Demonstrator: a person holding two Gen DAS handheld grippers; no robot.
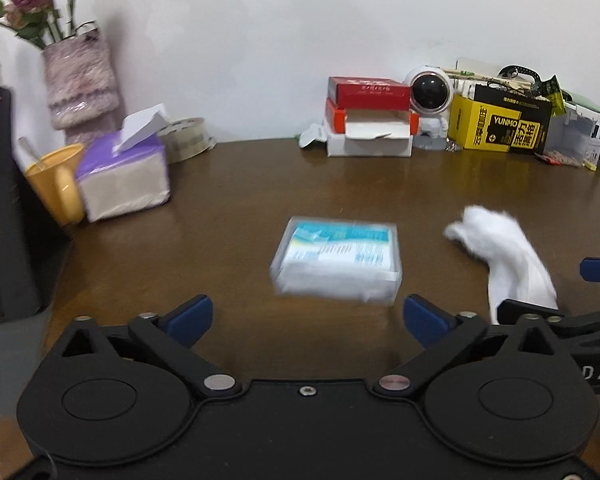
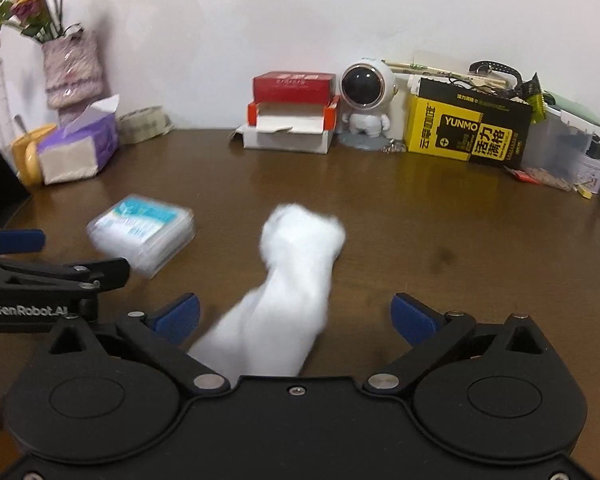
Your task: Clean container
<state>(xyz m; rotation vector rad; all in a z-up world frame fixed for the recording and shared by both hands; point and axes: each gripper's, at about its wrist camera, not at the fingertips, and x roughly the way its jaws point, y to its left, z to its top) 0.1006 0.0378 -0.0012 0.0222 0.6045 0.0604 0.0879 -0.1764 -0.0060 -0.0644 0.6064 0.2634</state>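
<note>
Clear plastic box (image 1: pixel 336 260) on brown table (image 1: pixel 228 184), left of white cloth (image 2: pixel 296 280); left gripper (image 1: pixel 308 316) spread before box, right gripper (image 2: pixel 296 316) spread around unpinched cloth; risk: light box skidding when wiped unheld

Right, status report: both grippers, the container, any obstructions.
Left gripper open, empty, short of clear container. Right gripper open, white cloth lying between its fingers, not clamped. Container flat on table, blurred. Nothing between left gripper and container.
</note>
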